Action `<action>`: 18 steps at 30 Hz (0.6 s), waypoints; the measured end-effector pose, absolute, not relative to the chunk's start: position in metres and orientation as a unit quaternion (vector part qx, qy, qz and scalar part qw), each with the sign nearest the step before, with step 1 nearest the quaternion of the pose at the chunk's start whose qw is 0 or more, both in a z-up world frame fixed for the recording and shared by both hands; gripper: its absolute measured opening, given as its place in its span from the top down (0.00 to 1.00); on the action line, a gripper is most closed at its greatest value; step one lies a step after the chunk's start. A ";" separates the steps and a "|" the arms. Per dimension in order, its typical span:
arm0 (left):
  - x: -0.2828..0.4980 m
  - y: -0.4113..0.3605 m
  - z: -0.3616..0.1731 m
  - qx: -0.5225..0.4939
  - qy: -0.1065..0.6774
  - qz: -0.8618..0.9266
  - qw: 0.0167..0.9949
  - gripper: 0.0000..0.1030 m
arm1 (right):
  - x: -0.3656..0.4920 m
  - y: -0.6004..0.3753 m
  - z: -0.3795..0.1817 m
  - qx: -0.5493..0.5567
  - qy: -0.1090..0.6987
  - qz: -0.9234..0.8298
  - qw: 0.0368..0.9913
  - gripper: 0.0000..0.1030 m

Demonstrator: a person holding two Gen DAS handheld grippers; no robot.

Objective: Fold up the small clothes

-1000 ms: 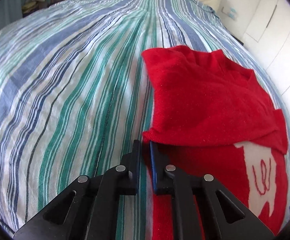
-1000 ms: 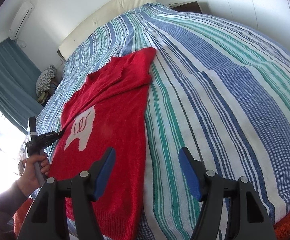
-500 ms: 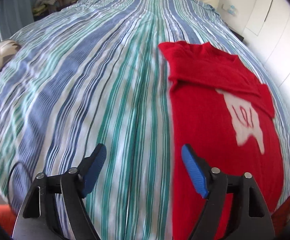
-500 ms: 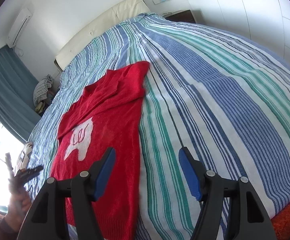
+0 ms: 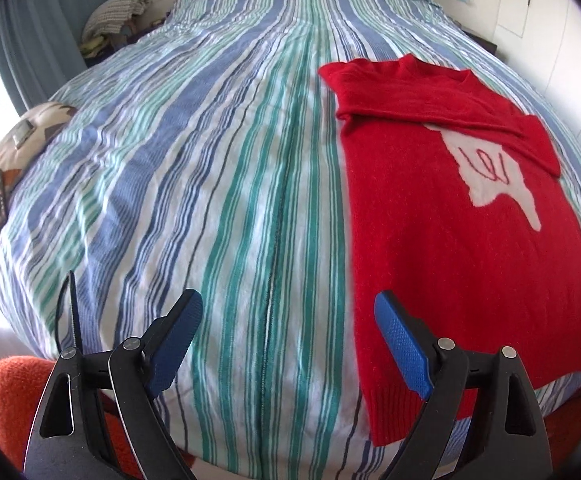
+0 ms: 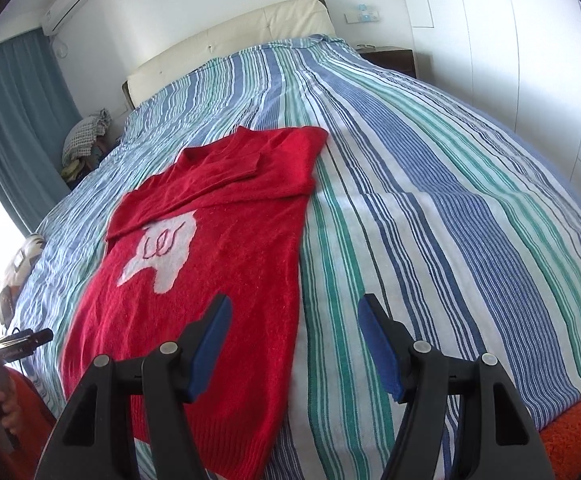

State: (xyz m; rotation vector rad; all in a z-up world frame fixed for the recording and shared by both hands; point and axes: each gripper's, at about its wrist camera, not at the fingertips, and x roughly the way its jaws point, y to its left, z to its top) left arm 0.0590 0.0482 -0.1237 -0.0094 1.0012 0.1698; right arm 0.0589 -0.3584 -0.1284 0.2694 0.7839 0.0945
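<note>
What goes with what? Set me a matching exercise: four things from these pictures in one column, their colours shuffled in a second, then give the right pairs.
Things:
1. sweater
2. bedspread
3. curtain
4. headboard

Colours:
a. cream
b. red with a white patch
c. blue, green and white stripes
d. plain teal-blue

Pairs: 1-b, 2-c, 3-d, 4-a
</note>
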 end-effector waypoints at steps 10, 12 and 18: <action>0.056 0.051 -0.128 0.003 0.486 0.085 0.870 0.13 | 0.060 -0.361 -0.129 0.136 0.392 0.049 0.908 0.37; 0.052 0.054 -0.128 -0.017 0.496 0.061 0.866 0.13 | 0.059 -0.367 -0.126 0.169 0.410 0.065 0.894 0.37; 0.034 0.048 -0.150 -0.064 0.538 -0.029 0.840 0.13 | 0.044 -0.383 -0.146 0.282 0.532 0.121 0.789 0.37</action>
